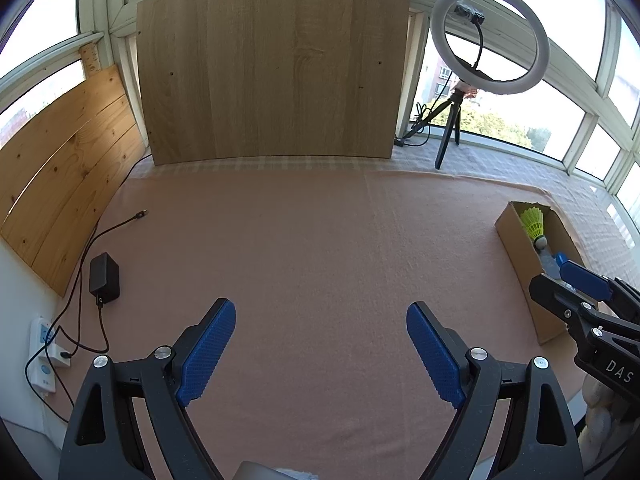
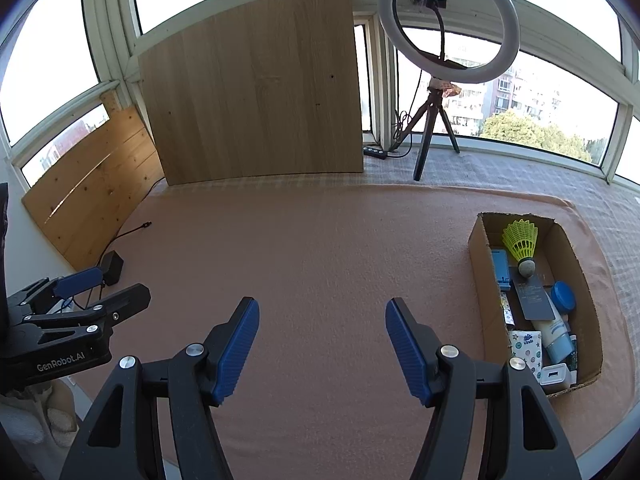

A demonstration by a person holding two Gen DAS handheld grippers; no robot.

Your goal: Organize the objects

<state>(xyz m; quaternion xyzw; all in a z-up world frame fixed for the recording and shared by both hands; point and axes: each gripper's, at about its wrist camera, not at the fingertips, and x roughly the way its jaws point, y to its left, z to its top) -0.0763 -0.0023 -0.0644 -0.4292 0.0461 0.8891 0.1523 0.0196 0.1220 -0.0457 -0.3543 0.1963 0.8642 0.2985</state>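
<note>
Currently both claws hang over the pink fleece cloth (image 2: 320,248) w/ nothing between their blue ribbed pads.

Left gripper (image 1: 320,344): jaws wide apart, empty, angled down at bare cloth. To its left, near the cloth edge, a small black power adapter block (image 1: 104,278) w/ thin black cable (image 1: 116,226) running fwd, plug end lying loose on cloth. Further left, a white power strip (image 1: 44,356) against the wall. Well ahead of it stands a light-oak laminate board (image 1: 272,64), upright against the window frame; a knotty pine plank panel (image 1: 60,172) leans ahead-left.

Right gripper (image 2: 322,340): jaws apart, less wide than the left's, empty. Just right of it sits the open brown cardboard box (image 2: 480,248), long side running fwd. Inside, far end: neon-yellow plastic shuttlecock (image 2: 520,240), cork tip pointing toward the claw. Nearer: light-blue flat packet (image 2: 500,268) along the left wall, dark grey card (image 2: 534,298), round blue-lidded jar (image 2: 563,296), cream tube w/ pale blue cap (image 2: 554,332), white patterned tissue pack (image 2: 526,346), white rectangular charger-like block (image 2: 554,374) at the near end. Items touch/overlap; exact stacking can't be told.

Ahead-right of both: white ring light on black tripod (image 2: 448,24), on checked cloth by the window.
</note>
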